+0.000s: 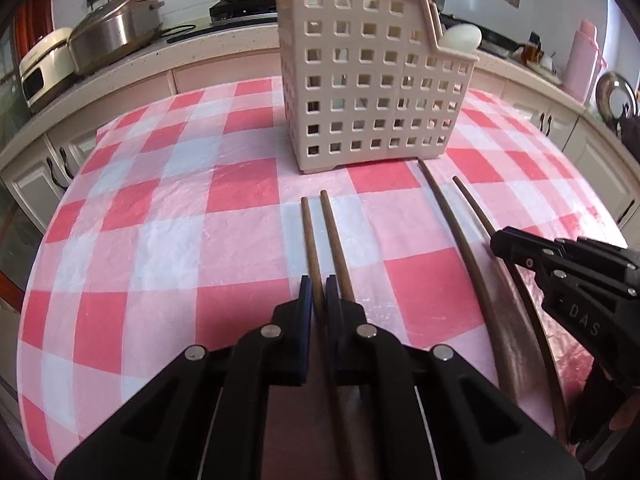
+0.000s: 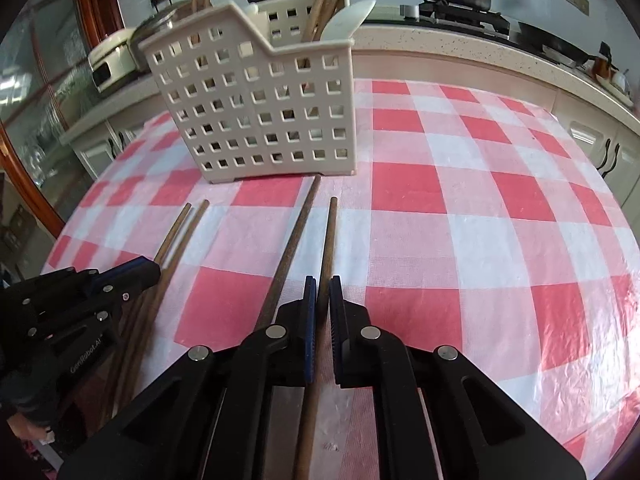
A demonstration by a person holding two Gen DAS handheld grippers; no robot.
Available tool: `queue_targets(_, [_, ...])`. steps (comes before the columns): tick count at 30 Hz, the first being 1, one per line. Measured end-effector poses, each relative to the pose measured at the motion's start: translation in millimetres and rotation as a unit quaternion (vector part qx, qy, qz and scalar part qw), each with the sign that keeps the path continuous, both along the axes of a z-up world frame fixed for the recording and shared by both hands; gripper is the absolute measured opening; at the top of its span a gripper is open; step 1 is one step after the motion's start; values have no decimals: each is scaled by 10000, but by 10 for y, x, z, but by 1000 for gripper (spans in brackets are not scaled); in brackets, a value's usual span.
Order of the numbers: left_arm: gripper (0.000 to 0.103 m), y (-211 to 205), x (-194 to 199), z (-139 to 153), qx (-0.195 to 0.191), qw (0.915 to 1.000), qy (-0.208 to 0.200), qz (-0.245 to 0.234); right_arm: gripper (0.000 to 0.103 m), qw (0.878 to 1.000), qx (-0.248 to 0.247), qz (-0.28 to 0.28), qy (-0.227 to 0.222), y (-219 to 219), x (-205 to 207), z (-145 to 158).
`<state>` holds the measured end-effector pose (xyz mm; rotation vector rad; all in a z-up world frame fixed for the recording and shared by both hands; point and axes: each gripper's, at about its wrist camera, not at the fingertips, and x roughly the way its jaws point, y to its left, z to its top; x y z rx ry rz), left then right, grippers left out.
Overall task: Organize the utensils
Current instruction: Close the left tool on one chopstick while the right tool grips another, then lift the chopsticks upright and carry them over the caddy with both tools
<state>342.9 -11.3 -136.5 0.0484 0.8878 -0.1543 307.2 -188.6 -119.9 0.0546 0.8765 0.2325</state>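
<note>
A: Left gripper [image 1: 319,296]?
B: Clamped on the leftmost chopstick [image 1: 311,240]; its partner chopstick [image 1: 336,240] lies just beside, outside the pads.
A: Right gripper [image 2: 322,300]?
B: Pinching the far-right chopstick [image 2: 327,248]. Long chopstick [image 2: 294,232] lies loose beside it on the checkered cloth [image 2: 480,200], its tip by the caddy [image 2: 256,108].

My right gripper [image 2: 322,292] has its two blue pads closed on one brown chopstick [image 2: 327,240]; a second chopstick [image 2: 294,236] lies just beside it, its tip near the white holder [image 2: 256,112]; my left gripper [image 2: 132,276] is over two more chopsticks [image 2: 180,232]; all sit on the red and white checked cloth [image 2: 460,200]; sticks and a white spoon [image 2: 348,20] stand in the holder.
</note>
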Motion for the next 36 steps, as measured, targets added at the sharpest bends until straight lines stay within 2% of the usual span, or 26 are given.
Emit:
queue_targets(6, [7,164,-151,268,-412,9986,-326,33,7,9990,222,0,-387,-70,-164,267])
queue_targets(15, [6,261,-470,747,-673,9931,-962,36,7,9943,404,75,-981,-111,-441,714])
queue_targets(25, [6,241,-858,1264,-660,9841,-1649,-48,7,9861,492,128,-1583,-150,-738,1169])
queue_targets(36, [6,176,-1015,1552,-616,9765,-2059,-161,7,9803,455,179,-1911,-91,-823,1410])
